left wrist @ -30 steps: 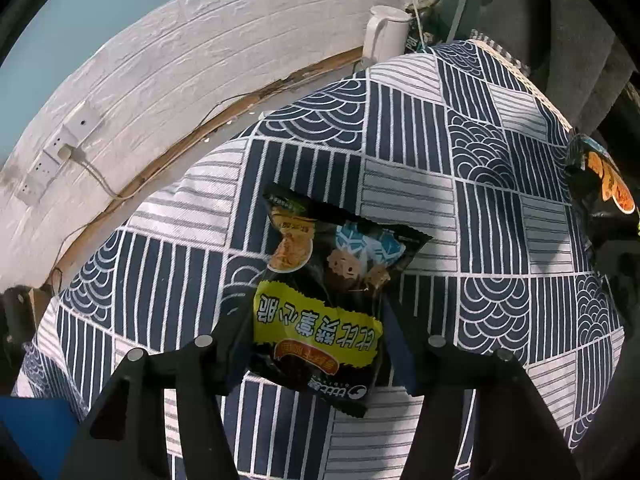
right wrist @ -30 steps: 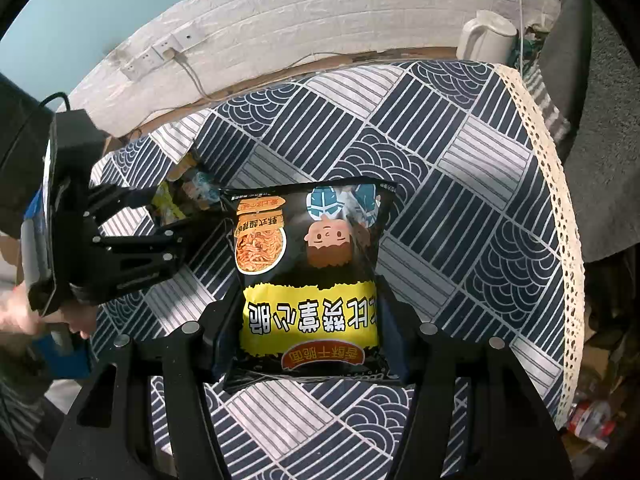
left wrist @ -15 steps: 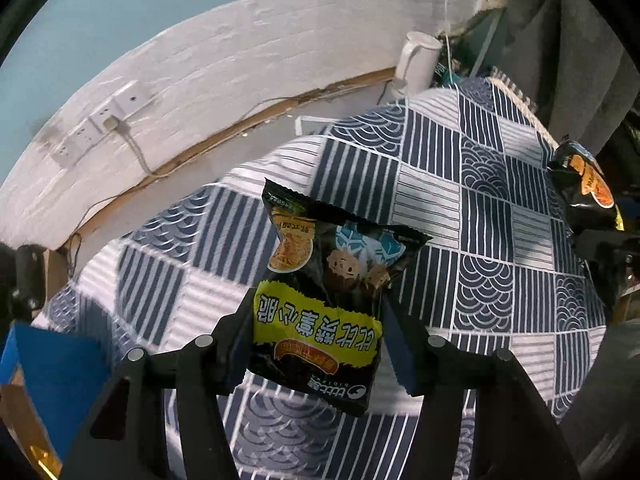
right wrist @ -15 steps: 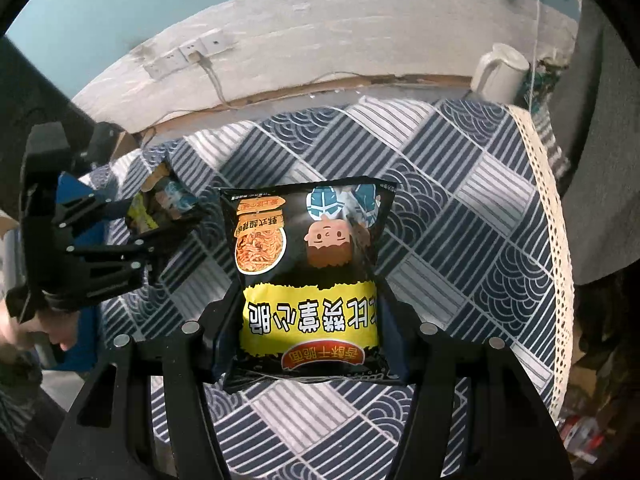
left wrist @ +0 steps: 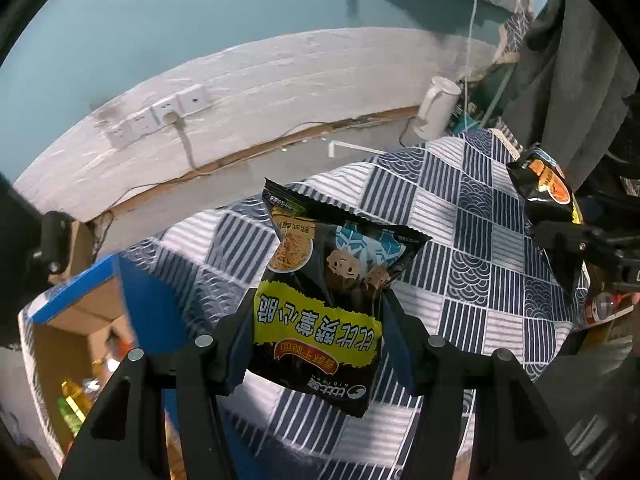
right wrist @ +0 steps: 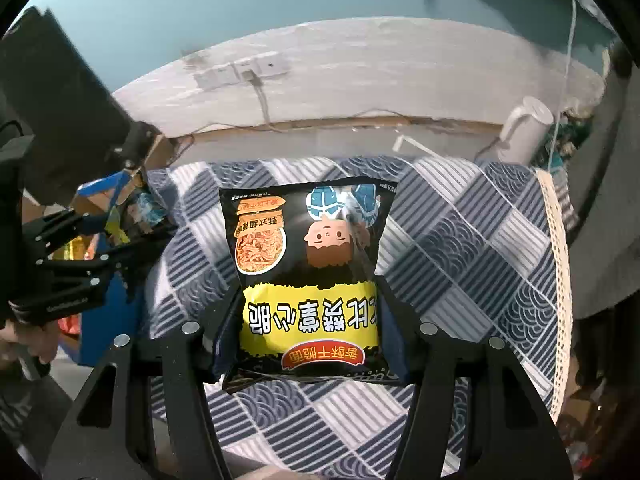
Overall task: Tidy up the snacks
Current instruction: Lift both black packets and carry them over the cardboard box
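Note:
My left gripper is shut on a black and yellow noodle snack bag and holds it above the left end of the patterned tablecloth. My right gripper is shut on a second, like snack bag above the cloth. The right gripper with its bag also shows at the right edge of the left wrist view. The left gripper shows at the left of the right wrist view, its bag mostly hidden.
An open blue cardboard box with several snacks inside stands off the table's left end; it also shows in the right wrist view. A white kettle stands by the wall behind the table. Wall sockets sit above.
Both grippers have risen and tilted up with their bags. The left gripper has swung left, bringing the blue box into its view.

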### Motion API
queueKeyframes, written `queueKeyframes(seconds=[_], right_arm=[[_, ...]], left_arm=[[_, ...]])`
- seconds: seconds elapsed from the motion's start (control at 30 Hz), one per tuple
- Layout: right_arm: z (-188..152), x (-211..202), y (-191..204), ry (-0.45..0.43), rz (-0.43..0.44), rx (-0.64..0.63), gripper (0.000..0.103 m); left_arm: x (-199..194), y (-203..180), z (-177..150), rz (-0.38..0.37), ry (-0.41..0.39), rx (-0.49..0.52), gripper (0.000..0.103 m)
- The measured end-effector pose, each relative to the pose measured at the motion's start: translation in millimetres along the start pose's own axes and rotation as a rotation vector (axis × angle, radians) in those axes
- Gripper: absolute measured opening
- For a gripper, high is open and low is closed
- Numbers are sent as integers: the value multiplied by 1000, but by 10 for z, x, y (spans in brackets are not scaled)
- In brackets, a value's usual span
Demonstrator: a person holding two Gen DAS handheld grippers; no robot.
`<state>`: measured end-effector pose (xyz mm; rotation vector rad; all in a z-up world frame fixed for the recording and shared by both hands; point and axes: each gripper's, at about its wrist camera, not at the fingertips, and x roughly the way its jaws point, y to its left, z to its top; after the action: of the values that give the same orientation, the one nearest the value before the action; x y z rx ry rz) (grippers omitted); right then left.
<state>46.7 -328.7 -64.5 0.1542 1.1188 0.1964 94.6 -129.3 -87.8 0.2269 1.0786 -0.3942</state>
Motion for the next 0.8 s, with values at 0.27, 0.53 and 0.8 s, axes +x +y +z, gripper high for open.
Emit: queueKeyframes(seconds=[0.27,0.53,0.8], right_arm=[[120,-71,542,-16,28,-81,60],[244,50,1108,0,70,-161,60],[319,303,1748,44,100,-239,60]], left_arm=[[-369,429,-264,43,-43,-50,59],[-591,1036,-538,106,-53,-129,59],[-703,1720,-860,158,-49,-227,59]])
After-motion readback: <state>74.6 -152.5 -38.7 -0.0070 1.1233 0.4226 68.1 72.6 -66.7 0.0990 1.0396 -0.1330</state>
